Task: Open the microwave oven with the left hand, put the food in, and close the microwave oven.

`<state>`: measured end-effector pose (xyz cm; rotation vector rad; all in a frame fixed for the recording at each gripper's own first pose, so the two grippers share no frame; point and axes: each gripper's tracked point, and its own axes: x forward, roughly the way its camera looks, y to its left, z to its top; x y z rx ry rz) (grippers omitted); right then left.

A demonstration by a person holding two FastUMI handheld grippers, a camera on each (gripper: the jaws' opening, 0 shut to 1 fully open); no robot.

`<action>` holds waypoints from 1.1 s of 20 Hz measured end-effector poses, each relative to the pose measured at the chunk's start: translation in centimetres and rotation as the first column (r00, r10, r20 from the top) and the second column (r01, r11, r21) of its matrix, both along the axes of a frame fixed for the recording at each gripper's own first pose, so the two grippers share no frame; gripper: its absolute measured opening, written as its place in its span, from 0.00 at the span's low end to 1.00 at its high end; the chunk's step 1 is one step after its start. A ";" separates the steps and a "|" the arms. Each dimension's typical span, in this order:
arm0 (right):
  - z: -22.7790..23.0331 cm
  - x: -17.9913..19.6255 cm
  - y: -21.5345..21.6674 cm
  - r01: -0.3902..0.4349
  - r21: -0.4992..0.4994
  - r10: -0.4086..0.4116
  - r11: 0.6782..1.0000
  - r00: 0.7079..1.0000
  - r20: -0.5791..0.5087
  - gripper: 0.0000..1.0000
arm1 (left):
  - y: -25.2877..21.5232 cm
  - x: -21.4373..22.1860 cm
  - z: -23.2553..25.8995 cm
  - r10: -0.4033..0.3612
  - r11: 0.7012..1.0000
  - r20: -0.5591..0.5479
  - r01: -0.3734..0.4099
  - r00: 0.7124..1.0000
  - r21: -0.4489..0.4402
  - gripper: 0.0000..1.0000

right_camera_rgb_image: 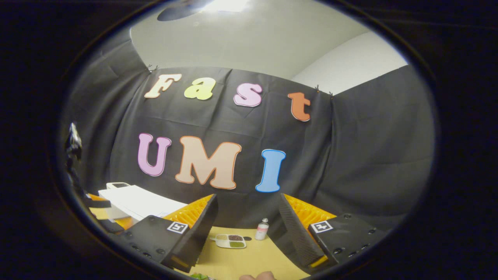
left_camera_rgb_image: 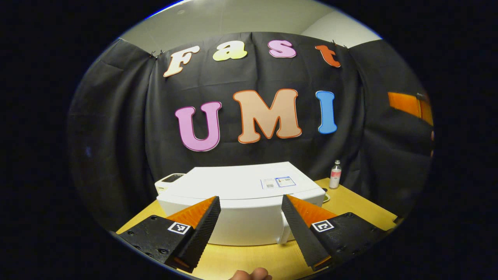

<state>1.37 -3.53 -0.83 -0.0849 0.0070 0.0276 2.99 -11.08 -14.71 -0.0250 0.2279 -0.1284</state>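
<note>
- Left gripper view puts the microwave oven (left_camera_rgb_image: 241,202) straight ahead of me, a white box on the yellow counter (left_camera_rgb_image: 362,210) against the booth's black cloth wall, its door shut as far as I can judge.
- My left gripper (left_camera_rgb_image: 251,204) is spread wide and holds nothing, its two fingers framing the oven's front face. I judge it is aimed this way because the opening falls to this hand; the raised white edge (left_camera_rgb_image: 283,235) at the right front corner may be the handle, though I cannot be sure.
- A small bottle (left_camera_rgb_image: 335,175) stands on the counter just right of the oven, near the wall, clear of the door's likely swing.
- Right gripper view shows the food (right_camera_rgb_image: 231,240) as a white divided tray with dark, pale and green portions, lying on the counter to the right of the oven, with the bottle just beyond it.
- My right gripper (right_camera_rgb_image: 247,223) is also wide open and empty, pointing at that tray from above and apart from it, which I read as waiting until the door is open.
- Something green (right_camera_rgb_image: 199,276) sits at the bottom edge; I cannot tell what it is.
</note>
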 end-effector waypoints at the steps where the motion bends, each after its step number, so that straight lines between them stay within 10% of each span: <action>1: -0.3 0.0 -0.2 -0.002 -0.002 0.002 1.000 1.000 -0.005 0.96 | -1.0 0.0 -1.4 -0.011 1.000 -0.021 0.011 1.000 0.011 0.98; 18: -0.9 -0.6 -5.4 0.056 -0.051 -0.059 0.997 0.997 -0.051 0.97 | -9.2 2.5 -15.4 -0.167 0.981 -0.211 0.184 0.963 0.062 0.97; 22: -0.6 -0.1 -5.0 0.058 -0.029 -0.059 0.998 0.997 -0.047 0.97 | -8.0 2.9 -15.9 -0.144 0.985 -0.220 0.161 0.965 0.059 0.46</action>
